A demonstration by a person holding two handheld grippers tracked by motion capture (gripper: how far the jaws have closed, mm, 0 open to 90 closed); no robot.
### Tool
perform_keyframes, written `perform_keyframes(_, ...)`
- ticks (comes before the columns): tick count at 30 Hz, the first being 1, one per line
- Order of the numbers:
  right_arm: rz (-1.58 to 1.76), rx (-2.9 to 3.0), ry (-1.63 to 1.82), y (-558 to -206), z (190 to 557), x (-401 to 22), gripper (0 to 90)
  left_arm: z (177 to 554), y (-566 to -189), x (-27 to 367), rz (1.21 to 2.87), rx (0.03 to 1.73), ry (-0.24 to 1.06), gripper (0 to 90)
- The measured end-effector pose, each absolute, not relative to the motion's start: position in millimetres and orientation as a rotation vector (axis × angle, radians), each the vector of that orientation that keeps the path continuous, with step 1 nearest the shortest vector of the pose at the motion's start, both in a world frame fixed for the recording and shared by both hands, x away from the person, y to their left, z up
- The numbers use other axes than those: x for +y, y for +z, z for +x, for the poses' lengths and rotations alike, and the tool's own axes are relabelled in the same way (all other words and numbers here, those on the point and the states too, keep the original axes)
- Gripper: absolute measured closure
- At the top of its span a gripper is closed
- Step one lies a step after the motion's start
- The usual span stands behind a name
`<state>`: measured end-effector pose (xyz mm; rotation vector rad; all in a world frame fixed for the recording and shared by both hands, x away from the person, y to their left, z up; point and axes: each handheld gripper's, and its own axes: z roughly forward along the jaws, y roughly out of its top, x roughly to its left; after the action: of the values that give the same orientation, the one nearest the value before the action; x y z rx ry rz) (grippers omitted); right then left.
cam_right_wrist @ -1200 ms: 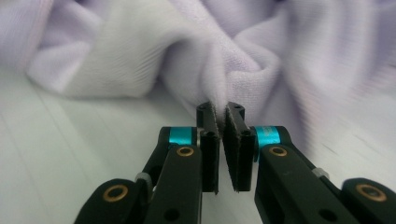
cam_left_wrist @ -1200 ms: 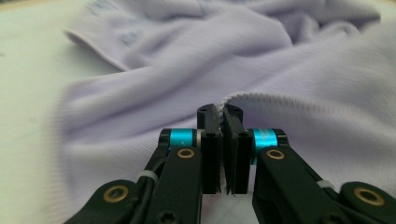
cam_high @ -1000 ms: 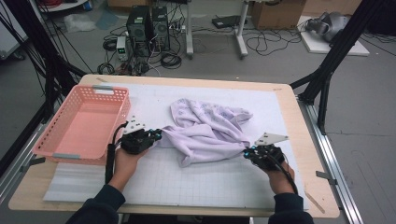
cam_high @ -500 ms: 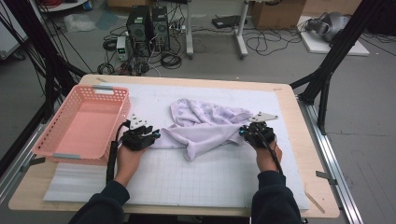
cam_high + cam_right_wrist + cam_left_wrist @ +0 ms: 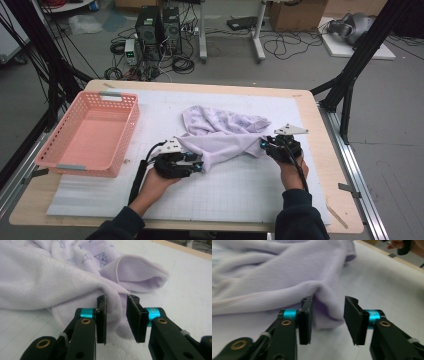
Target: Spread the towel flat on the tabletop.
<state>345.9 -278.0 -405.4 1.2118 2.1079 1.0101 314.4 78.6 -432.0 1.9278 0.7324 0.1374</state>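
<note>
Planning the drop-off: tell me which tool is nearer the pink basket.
Left. The left tool sits just right of the basket; the right tool is beyond the cloth.

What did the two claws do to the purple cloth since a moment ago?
Both claws slid inward along the table, folding the purple cloth into a tighter bundle. The left claw and the right claw have just been opening, so the cloth lies loosely between their jaws, let go. The pink basket and white mat stayed put.

Dark navy sleeves are worn, and black grippers with cyan collars, brass rivets and trailing black cables are seen.
</note>
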Motion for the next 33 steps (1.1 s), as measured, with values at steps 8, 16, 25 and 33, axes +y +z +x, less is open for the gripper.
perform_keyframes(8,1.178,2.096,1.116,-403,318,-299,69.5,316,-450,37,2.127,0.74,0.379,53.8)
perform_keyframes(16,0.966,2.251,1.142,-421,307,-256,60.6,318,-436,54,1.955,0.748,0.247,83.3)
perform_keyframes(25,0.938,2.239,0.916,-434,329,-218,72.9,323,-420,89,1.763,0.784,0.108,83.3)
perform_keyframes(33,0.938,2.306,0.919,-432,328,-228,89.3,326,-415,112,1.67,0.813,0.077,83.2)
